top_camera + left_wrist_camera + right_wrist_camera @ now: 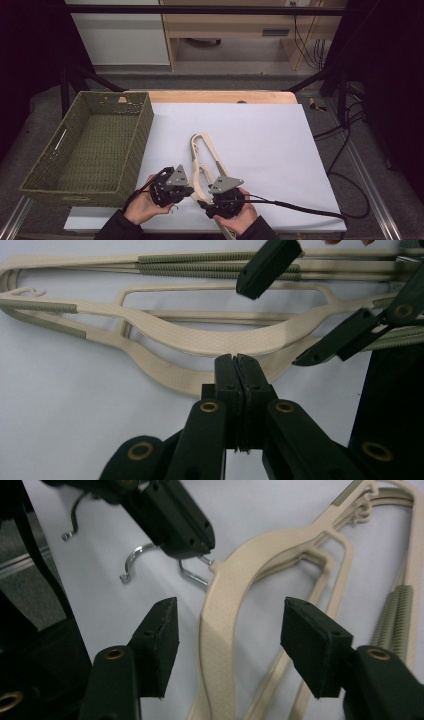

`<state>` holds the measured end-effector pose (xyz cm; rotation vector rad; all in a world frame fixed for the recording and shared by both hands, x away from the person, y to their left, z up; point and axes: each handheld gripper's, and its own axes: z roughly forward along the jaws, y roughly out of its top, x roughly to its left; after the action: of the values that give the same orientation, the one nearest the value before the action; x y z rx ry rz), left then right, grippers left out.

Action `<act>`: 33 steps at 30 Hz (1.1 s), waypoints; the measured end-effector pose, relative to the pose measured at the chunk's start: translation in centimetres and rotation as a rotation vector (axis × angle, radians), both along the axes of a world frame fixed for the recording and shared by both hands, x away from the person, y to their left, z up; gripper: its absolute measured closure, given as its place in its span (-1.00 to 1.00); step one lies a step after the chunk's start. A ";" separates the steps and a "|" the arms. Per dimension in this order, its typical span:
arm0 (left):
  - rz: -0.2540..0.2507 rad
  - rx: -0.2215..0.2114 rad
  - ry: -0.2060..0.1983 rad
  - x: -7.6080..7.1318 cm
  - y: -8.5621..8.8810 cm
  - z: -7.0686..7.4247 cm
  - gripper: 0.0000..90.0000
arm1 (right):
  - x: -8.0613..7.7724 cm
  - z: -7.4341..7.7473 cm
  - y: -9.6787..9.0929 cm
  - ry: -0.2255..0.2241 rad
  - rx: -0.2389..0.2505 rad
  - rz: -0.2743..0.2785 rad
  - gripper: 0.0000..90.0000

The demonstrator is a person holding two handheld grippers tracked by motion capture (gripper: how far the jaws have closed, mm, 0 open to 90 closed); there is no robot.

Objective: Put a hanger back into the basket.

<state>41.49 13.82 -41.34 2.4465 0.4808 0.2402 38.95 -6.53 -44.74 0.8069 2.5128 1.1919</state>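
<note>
We find the beige hangers (204, 160) stacked on the desk (280, 150); left tool (235, 360) clenched at a hook; right tool (227, 645) released, astride one neck; risk: lifting snags neighbouring hangers.

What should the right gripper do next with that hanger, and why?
Probably close a little more. The right gripper has its fingers on either side of the top beige hanger without touching it, while the left gripper is shut at the metal hook.
</note>
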 end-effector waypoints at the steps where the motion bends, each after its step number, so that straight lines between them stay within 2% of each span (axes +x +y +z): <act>1: 0.002 -0.002 -0.002 0.0 0.0 0.0 0.97 | -0.1 -0.2 0.2 0.005 -0.012 -0.007 -0.05; 4: -0.003 -0.002 -0.006 -0.1 0.0 0.1 0.97 | -0.1 -0.5 0.4 0.011 -0.038 0.002 0.09; 14: -0.001 -0.003 0.000 -0.2 -0.2 0.1 0.97 | 0.0 -1.1 0.6 0.033 -0.062 0.029 0.59; 19: 0.002 -0.019 0.004 -0.2 -0.1 0.2 0.96 | 0.0 -1.0 0.5 0.038 -0.057 0.029 0.61; 21: 0.011 -0.055 -0.005 -0.2 0.1 0.4 0.85 | 0.0 -0.9 0.5 0.030 -0.062 0.029 0.61; 24: 0.026 -0.118 -0.032 -0.3 0.7 1.2 0.41 | 0.0 -0.6 0.3 0.018 -0.065 0.018 0.62; 28: 0.085 -0.247 -0.072 -0.4 2.1 2.7 -0.04 | 0.0 0.2 -0.1 0.001 -0.061 0.005 0.64; 30: 0.107 -0.297 -0.090 -0.4 2.9 3.5 -0.19 | 0.0 0.6 -0.4 -0.019 -0.062 -0.006 0.65; 33: 0.160 -0.349 -0.152 -0.6 4.3 4.6 -0.37 | 0.0 1.3 -0.9 -0.035 -0.063 -0.027 0.66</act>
<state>40.91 18.09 -36.76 2.0366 0.5972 0.3733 38.93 -7.43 -43.42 0.7947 2.4902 1.1036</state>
